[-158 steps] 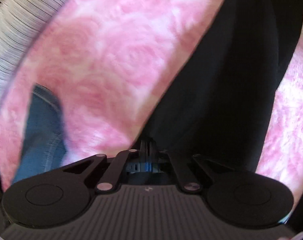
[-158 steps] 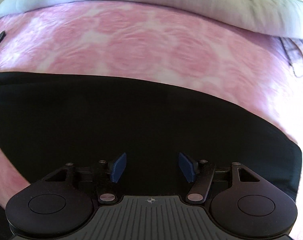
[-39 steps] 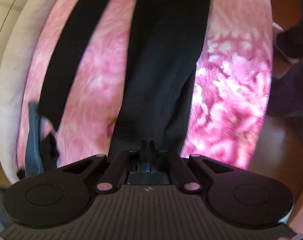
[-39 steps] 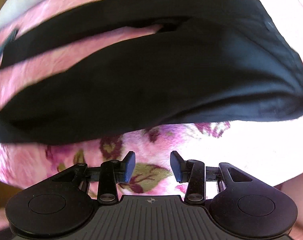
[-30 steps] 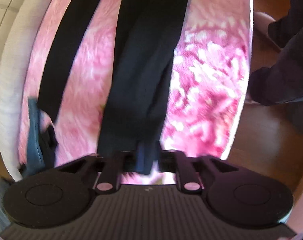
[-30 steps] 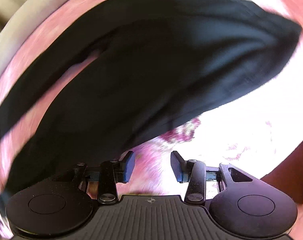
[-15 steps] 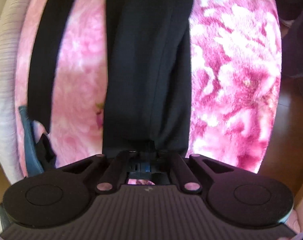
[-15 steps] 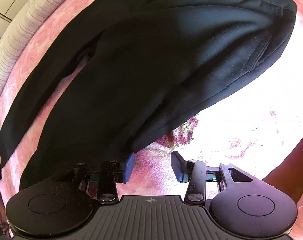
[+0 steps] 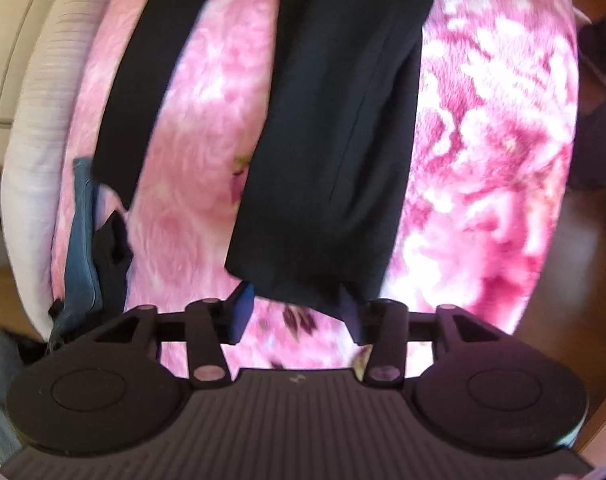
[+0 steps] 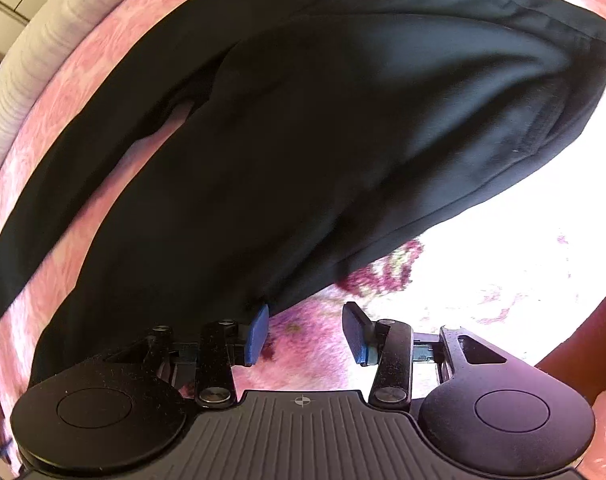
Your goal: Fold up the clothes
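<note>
We see both grippers angled steeply down over a bed covered by a pink floral blanket [image 9: 207, 128]. The left gripper [image 9: 297, 314] sits right at the hem of the black trousers [image 9: 335, 128]; its fingers are spread, the hem lies just ahead of them and overlaps the right finger [image 9: 353, 316] in view, but no pad presses on cloth. The jaws have just been opening: half a second ago they were pinched together on the hem, now it is released onto the blanket. The right gripper [image 10: 305, 332] hovers at the near edge of the trousers' wider upper part [image 10: 343, 128], fingers spread with only blanket between them; the left finger [image 10: 257, 334] is touching or just beside the fabric edge, we cannot tell which. It was parted the same way a second ago and holds nothing. The trousers lie stretched across the blanket, one leg folded over toward the other, the second leg [image 9: 143, 80] visible apart on the far side. A blue denim garment [image 9: 79, 248] lies at the blanket's edge beside a pale ribbed cushion [image 9: 35, 152].
</note>
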Demonstrator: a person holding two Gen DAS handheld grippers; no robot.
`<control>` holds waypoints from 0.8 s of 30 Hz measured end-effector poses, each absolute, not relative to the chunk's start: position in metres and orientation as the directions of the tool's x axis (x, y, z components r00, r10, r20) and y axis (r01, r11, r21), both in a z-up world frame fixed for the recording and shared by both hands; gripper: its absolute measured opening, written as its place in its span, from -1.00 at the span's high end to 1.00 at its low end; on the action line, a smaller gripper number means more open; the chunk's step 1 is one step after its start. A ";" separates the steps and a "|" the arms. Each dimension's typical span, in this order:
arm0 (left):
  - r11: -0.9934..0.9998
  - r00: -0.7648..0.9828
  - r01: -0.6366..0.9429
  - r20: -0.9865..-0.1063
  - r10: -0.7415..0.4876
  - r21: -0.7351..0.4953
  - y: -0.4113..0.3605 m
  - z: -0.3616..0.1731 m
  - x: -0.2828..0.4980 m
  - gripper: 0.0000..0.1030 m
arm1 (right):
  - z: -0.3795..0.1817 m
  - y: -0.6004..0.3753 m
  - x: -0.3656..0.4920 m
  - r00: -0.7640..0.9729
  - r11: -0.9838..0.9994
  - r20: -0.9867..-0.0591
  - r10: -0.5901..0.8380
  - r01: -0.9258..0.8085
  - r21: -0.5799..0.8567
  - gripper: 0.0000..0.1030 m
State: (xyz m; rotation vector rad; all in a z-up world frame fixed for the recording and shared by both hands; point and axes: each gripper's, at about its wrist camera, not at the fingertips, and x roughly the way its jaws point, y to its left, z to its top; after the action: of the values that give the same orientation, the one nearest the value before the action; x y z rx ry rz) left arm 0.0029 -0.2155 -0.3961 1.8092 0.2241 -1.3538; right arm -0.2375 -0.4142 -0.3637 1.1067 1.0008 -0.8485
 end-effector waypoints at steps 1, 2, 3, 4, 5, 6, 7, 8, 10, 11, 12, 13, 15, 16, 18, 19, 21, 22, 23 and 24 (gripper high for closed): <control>-0.631 0.396 0.594 -0.864 -0.311 0.499 -0.221 -0.400 0.006 0.12 | -0.363 -0.414 -0.234 0.329 0.249 -0.943 -0.057 0.919 0.306 0.13; -0.585 0.381 0.663 -0.883 -0.275 0.468 -0.229 -0.397 0.013 0.12 | -0.361 -0.414 -0.231 0.327 0.258 -0.943 -0.054 0.917 0.303 0.13; -0.532 0.361 0.728 -0.901 -0.240 0.433 -0.237 -0.394 0.021 0.15 | -0.360 -0.415 -0.229 0.325 0.267 -0.944 -0.055 0.916 0.300 0.13; -0.441 0.305 0.819 -0.930 -0.207 0.367 -0.243 -0.388 0.034 0.16 | -0.358 -0.415 -0.226 0.324 0.276 -0.944 -0.056 0.914 0.297 0.12; -0.340 0.243 0.894 -0.953 -0.180 0.293 -0.249 -0.381 0.047 0.16 | -0.355 -0.416 -0.224 0.326 0.284 -0.943 -0.060 0.912 0.297 0.12; -0.234 0.178 0.948 -0.971 -0.162 0.213 -0.255 -0.375 0.060 0.14 | -0.353 -0.416 -0.223 0.330 0.286 -0.942 -0.063 0.910 0.300 0.12; -0.177 0.129 0.972 -0.978 -0.161 0.157 -0.256 -0.373 0.071 0.14 | -0.352 -0.418 -0.223 0.329 0.287 -0.942 -0.065 0.911 0.298 0.12; -0.162 0.102 0.979 -0.982 -0.159 0.128 -0.256 -0.374 0.075 0.15 | -0.351 -0.419 -0.222 0.327 0.287 -0.943 -0.067 0.911 0.296 0.12; -0.133 0.047 0.989 -0.986 -0.158 0.069 -0.256 -0.376 0.082 0.17 | -0.351 -0.420 -0.220 0.320 0.287 -0.945 -0.068 0.913 0.288 0.11; -0.110 0.025 0.993 -0.988 -0.153 0.042 -0.257 -0.378 0.086 0.20 | -0.350 -0.420 -0.218 0.317 0.287 -0.946 -0.068 0.914 0.285 0.11; -0.087 0.013 0.996 -0.988 -0.152 0.026 -0.257 -0.378 0.089 0.27 | -0.350 -0.421 -0.217 0.314 0.288 -0.947 -0.069 0.915 0.283 0.11; -0.065 0.001 0.998 -0.988 -0.151 0.011 -0.256 -0.378 0.091 0.51 | -0.349 -0.421 -0.215 0.312 0.291 -0.948 -0.068 0.915 0.280 0.11; -0.026 -0.023 0.999 -0.987 -0.161 -0.019 -0.253 -0.372 0.095 0.63 | -0.347 -0.420 -0.210 0.307 0.305 -0.949 -0.065 0.912 0.274 0.11; -0.010 -0.038 0.999 -0.985 -0.168 -0.036 -0.250 -0.369 0.095 0.68 | -0.346 -0.420 -0.207 0.308 0.313 -0.949 -0.063 0.909 0.274 0.11; -0.018 -0.058 0.998 -0.980 -0.190 -0.056 -0.242 -0.358 0.090 0.78 | -0.345 -0.420 -0.201 0.309 0.323 -0.949 -0.059 0.906 0.275 0.11; -0.029 -0.067 0.998 -0.977 -0.204 -0.063 -0.237 -0.352 0.086 0.81 | -0.345 -0.419 -0.199 0.310 0.327 -0.949 -0.056 0.904 0.276 0.10; -0.051 -0.086 0.996 -0.971 -0.225 -0.076 -0.227 -0.344 0.078 0.84 | -0.344 -0.418 -0.192 0.312 0.336 -0.949 -0.050 0.900 0.278 0.10; -0.052 -0.095 0.995 -0.968 -0.234 -0.085 -0.220 -0.339 0.074 0.84 | -0.345 -0.426 -0.197 0.312 0.338 -0.949 -0.046 0.899 0.279 0.10; -0.054 -0.103 0.994 -0.965 -0.243 -0.093 -0.212 -0.333 0.070 0.84 | -0.344 -0.426 -0.195 0.313 0.342 -0.949 -0.043 0.897 0.281 0.10; -0.053 -0.112 0.993 -0.963 -0.245 -0.102 -0.202 -0.328 0.065 0.84 | -0.343 -0.426 -0.193 0.317 0.346 -0.948 -0.039 0.894 0.284 0.10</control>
State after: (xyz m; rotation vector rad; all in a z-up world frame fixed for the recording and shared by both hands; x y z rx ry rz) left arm 0.0654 -0.2016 -0.3284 0.9964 1.0786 -1.4250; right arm -0.1930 -0.4257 -0.3427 1.0234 1.0590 -0.7821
